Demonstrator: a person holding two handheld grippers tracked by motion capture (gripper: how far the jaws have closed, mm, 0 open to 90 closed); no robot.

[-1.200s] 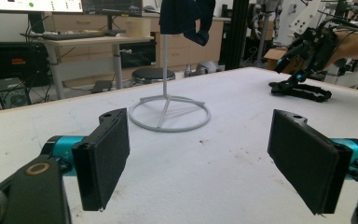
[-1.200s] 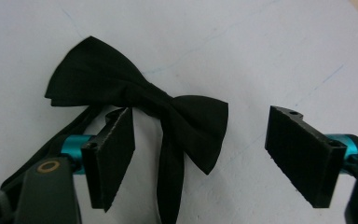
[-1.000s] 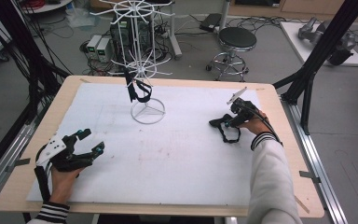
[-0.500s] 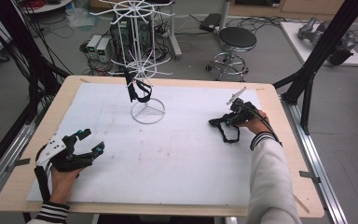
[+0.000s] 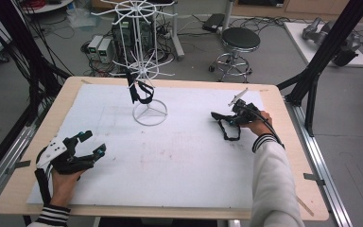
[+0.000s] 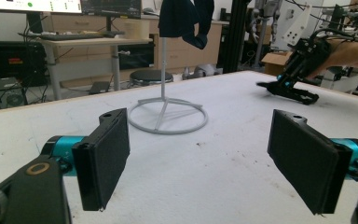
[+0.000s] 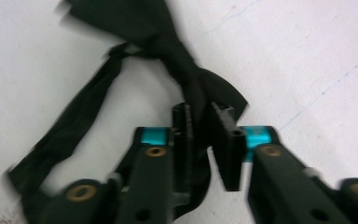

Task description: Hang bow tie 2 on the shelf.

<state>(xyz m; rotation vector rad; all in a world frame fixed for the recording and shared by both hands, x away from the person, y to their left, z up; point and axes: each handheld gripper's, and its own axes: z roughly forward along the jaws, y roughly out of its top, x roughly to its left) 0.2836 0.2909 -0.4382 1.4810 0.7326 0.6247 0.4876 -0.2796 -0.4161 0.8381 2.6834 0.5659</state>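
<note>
Black fabric, a bow tie [image 7: 186,79] with a looped strap, is clamped between the jaws of the right gripper [image 7: 207,140]; in the right gripper view the knot is pinched between the two pads while the strap trails off across the white surface. In the high view the right gripper [image 5: 231,118] is seen at the right-hand far part of the counter [image 5: 274,198], with the bow tie [image 5: 229,130] draped beneath it onto the white sheet [image 5: 179,156] and the strap loop lying flat (whether the bow itself is lifted off the sheet cannot be told). The person's right hand [image 5: 255,124] is wrapped round the gripper body, a pale sleeve [image 5: 269,184] running back to the near edge.

The left gripper [image 5: 87,144] is held near the left front of the counter, its jaws spread wide and nothing between them; in the left gripper view its pads [image 6: 105,158] are seen well apart over bare sheet. The left hand [image 5: 66,182] is set behind it, with a striped cuff [image 5: 52,215].

Between the two grippers, farther back, a white wire stand [image 5: 144,61] rises from a ring base [image 5: 150,113], and a second dark bow tie [image 5: 139,90] is hung from one of its arms. Beyond the counter a round stool [image 5: 238,40] and black frame posts [image 5: 321,61] are seen on the floor.
</note>
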